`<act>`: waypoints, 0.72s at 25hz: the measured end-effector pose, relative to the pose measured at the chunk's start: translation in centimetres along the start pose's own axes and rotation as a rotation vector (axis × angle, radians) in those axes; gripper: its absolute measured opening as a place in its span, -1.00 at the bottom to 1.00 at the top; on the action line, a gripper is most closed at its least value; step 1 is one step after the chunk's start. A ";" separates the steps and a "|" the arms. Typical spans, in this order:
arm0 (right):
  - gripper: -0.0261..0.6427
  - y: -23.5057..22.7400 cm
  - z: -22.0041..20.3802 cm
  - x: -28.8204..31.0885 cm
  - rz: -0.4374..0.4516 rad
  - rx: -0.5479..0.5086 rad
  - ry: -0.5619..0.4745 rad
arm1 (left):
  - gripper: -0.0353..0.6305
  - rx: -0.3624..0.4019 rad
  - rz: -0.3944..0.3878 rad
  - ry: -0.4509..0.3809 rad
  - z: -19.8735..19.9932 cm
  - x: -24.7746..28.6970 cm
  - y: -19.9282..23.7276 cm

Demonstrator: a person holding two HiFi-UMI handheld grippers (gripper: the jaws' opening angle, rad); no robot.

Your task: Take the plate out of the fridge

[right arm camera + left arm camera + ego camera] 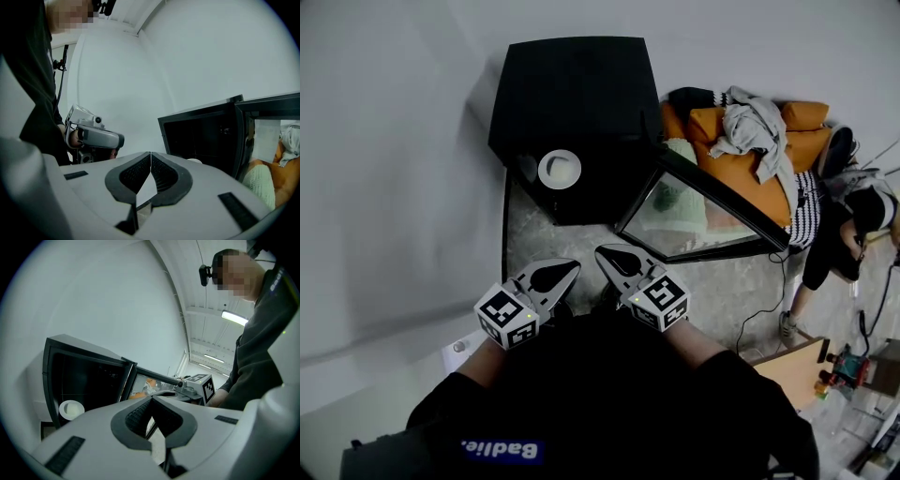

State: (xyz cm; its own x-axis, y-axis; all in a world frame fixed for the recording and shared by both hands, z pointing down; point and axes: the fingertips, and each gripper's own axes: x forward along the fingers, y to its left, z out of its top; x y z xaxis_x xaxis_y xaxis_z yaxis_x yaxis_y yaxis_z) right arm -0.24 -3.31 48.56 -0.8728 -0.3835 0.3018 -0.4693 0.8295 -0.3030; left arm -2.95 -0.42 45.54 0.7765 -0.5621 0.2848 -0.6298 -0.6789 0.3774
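Observation:
A small black fridge [572, 84] stands on the floor against the white wall, its glass door [703, 211] swung open to the right. A white plate [560, 169] lies inside it, low on the left. The plate also shows in the left gripper view [71, 409], and a sliver of it in the right gripper view [194, 161]. My left gripper [574, 265] and right gripper [601, 251] hang side by side in front of the fridge, short of the opening, both pointing at it. Both are shut and hold nothing, the left [152, 398] and the right [150, 153] alike.
An orange sofa [731, 164] piled with clothes stands behind the open door. A person [844, 225] is at the right, beside a wooden table corner [797, 366]. A cable [759, 309] trails across the stone floor. The white wall runs along the left.

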 end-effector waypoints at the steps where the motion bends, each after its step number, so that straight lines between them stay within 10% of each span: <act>1: -0.89 -0.3 0.0 0.0 0.007 0.001 0.002 | -0.90 -0.002 0.009 -0.001 0.0 0.3 0.1; 18: -0.89 -3.1 -0.6 1.7 -0.008 0.023 0.050 | -0.90 -0.001 0.033 0.008 0.7 1.0 1.5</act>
State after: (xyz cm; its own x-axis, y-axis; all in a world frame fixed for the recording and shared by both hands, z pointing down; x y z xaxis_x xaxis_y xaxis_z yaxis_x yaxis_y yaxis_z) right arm -0.12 -6.30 50.57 -0.8613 -0.3691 0.3492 -0.4799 0.8166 -0.3208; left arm -3.14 -2.36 45.74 0.7554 -0.5803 0.3044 -0.6552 -0.6596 0.3684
